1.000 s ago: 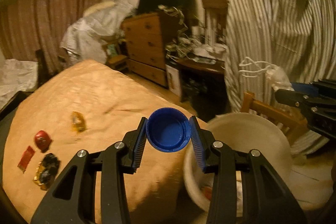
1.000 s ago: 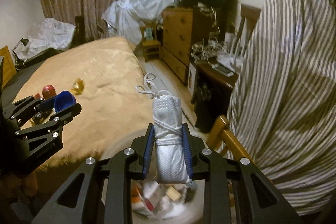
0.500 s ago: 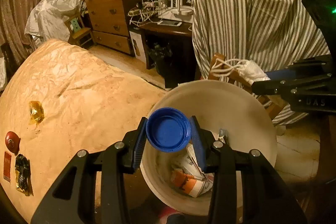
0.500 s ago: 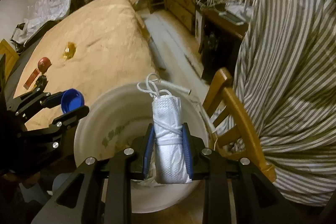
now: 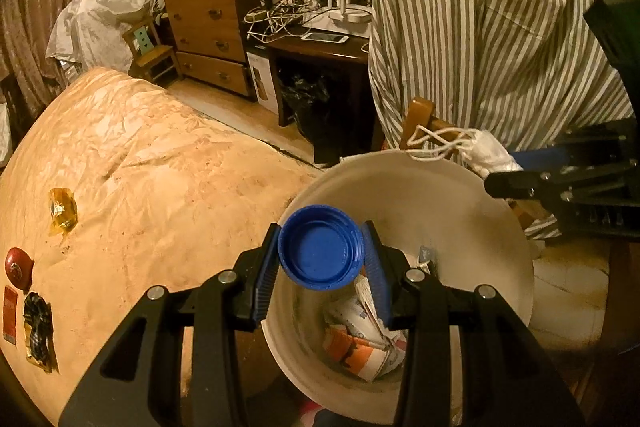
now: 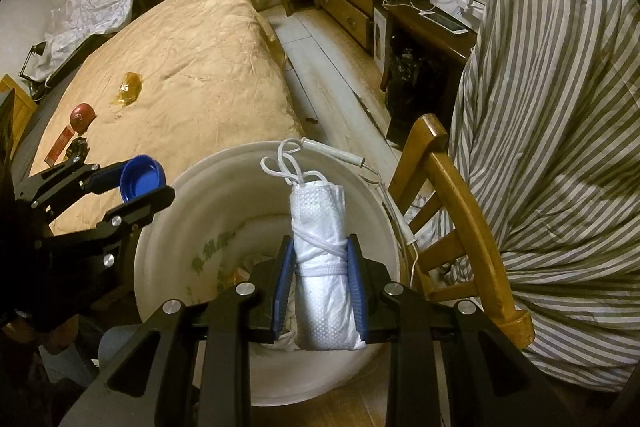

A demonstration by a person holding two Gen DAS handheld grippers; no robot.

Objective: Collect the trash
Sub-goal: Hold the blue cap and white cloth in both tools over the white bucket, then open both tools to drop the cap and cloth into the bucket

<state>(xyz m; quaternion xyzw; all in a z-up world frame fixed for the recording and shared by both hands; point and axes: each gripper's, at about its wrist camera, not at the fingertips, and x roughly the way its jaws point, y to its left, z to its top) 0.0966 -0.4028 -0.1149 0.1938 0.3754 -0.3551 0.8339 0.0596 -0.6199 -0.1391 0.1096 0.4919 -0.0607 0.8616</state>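
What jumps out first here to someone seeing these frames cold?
Both grippers held over the white bin beside the bed: the left gripper clamps a blue bottle cap, the right gripper a rolled white face mask. Next, the trash on the tan bedspread: a yellow wrapper, a red cap, a red packet, a dark wrapper.

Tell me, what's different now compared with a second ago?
Both grippers swung from above the bed down over the white bin. The left gripper brought its blue bottle cap along, the right gripper its rolled white mask. Nothing was let go; both jaws stay clamped. The wrappers on the bed stayed put.
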